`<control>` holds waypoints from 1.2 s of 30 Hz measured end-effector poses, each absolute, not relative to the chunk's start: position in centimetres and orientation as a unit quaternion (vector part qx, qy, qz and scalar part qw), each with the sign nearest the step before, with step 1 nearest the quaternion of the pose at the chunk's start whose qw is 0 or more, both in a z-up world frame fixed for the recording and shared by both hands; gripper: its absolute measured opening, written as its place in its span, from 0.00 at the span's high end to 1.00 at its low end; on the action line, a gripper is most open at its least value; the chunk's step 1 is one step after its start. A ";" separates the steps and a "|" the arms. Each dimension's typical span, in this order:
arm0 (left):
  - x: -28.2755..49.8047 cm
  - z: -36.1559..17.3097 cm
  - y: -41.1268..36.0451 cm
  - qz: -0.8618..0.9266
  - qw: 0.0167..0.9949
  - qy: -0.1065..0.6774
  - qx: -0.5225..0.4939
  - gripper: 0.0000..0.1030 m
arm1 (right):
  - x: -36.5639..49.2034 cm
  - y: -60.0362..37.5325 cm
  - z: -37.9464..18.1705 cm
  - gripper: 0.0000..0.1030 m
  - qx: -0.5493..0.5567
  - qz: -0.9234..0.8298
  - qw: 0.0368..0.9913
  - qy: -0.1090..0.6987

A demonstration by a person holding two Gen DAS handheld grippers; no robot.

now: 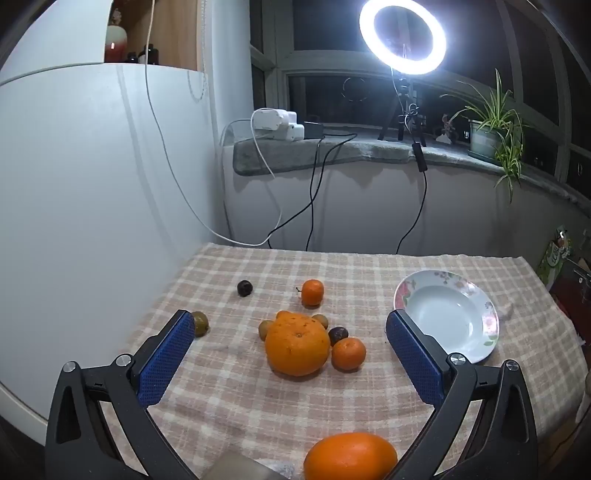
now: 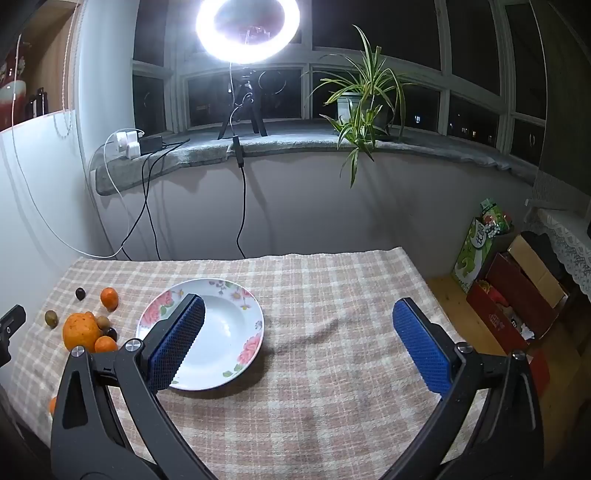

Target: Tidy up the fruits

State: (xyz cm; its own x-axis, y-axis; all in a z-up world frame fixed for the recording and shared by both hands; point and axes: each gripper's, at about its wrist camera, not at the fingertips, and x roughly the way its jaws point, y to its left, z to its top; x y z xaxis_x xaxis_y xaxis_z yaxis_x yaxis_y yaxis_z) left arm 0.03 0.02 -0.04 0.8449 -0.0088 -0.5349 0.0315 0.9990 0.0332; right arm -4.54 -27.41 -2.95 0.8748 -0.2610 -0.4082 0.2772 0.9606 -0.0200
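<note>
A large orange [image 1: 297,345] lies mid-table with a small tangerine [image 1: 348,353], a dark plum [image 1: 338,334] and small greenish fruits [image 1: 320,320] around it. Another tangerine [image 1: 312,292], a dark plum [image 1: 244,288] and a green fruit [image 1: 200,323] lie apart. A second large orange [image 1: 351,458] sits at the near edge. An empty floral plate [image 1: 448,314] stands to the right. My left gripper [image 1: 290,325] is open above the fruit cluster. My right gripper [image 2: 299,314] is open and empty beside the plate [image 2: 218,350]; the fruits [image 2: 79,330] lie to its left.
A checked cloth [image 2: 332,369] covers the table. A white cabinet [image 1: 92,184] stands on the left. A windowsill behind holds a ring light [image 1: 402,35], chargers with hanging cables [image 1: 280,123] and a potted plant [image 2: 364,96]. Boxes [image 2: 517,295] sit on the floor to the right.
</note>
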 end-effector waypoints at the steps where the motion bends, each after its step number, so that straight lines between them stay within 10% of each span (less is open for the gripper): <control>1: 0.0 -0.1 0.0 -0.011 0.960 0.279 0.021 0.00 | -4.6 -27.4 -3.0 0.00 0.018 -0.139 0.968 0.207; 36: 0.1 0.0 -0.1 -0.003 0.961 0.275 0.031 0.00 | -4.4 -27.2 -3.2 0.00 0.015 -0.137 0.968 0.208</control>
